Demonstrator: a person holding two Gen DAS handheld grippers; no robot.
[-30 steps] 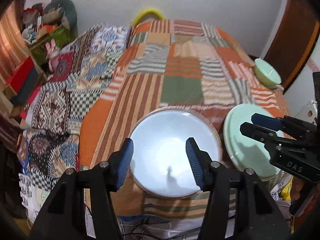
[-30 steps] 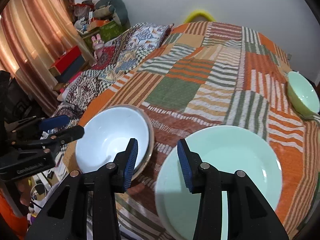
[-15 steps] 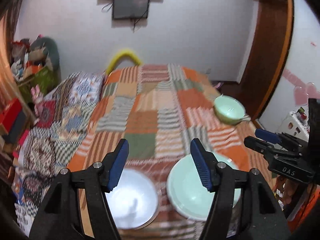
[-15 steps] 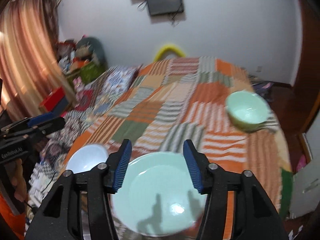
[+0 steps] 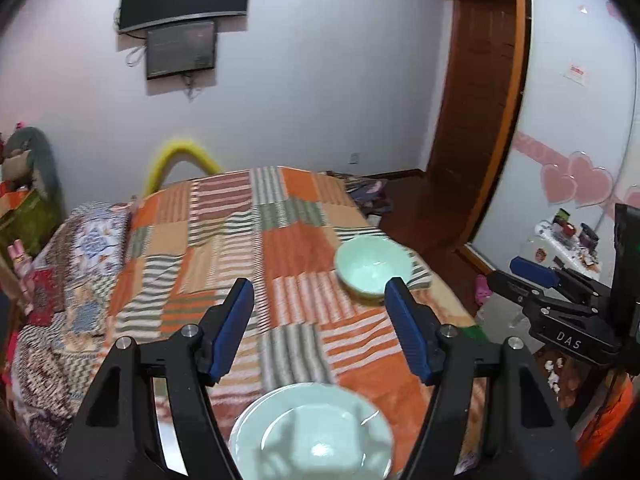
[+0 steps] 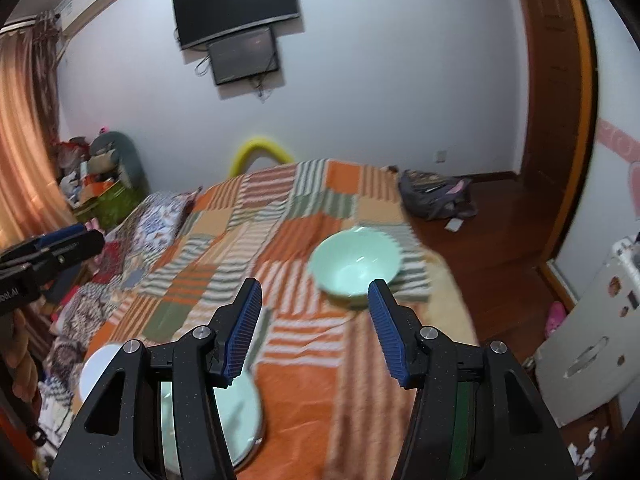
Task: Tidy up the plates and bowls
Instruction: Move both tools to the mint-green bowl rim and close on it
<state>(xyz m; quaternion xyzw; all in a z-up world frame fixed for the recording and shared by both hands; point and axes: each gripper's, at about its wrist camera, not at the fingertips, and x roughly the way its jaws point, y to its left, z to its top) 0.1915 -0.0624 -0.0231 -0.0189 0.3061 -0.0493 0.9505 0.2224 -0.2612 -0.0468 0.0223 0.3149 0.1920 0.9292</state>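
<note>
A pale green bowl (image 5: 374, 270) (image 6: 356, 266) stands on the right side of the patchwork bed, ahead of both grippers. A pale green plate (image 5: 312, 436) (image 6: 240, 408) lies at the near edge, below the fingers. A white bowl (image 6: 98, 368) sits left of the plate. My left gripper (image 5: 320, 320) hangs in the air, its jaws opening with nothing between them; the right wrist view shows it at the left edge (image 6: 80, 240). My right gripper (image 6: 316, 320) is open and empty above the bed; it shows at the right (image 5: 520, 280) in the left wrist view.
The patchwork blanket (image 5: 240, 248) covers the bed. Screens (image 6: 236, 12) hang on the far wall. A wooden door frame (image 6: 560, 120), a backpack (image 6: 436, 196) on the floor and a white cabinet (image 6: 592, 320) are at the right. Boxes and toys (image 6: 96, 184) pile up at the left.
Both grippers have risen and drawn back from the white bowl and the green plate, and their jaws have widened. The views have tilted up toward the far wall and the green bowl.
</note>
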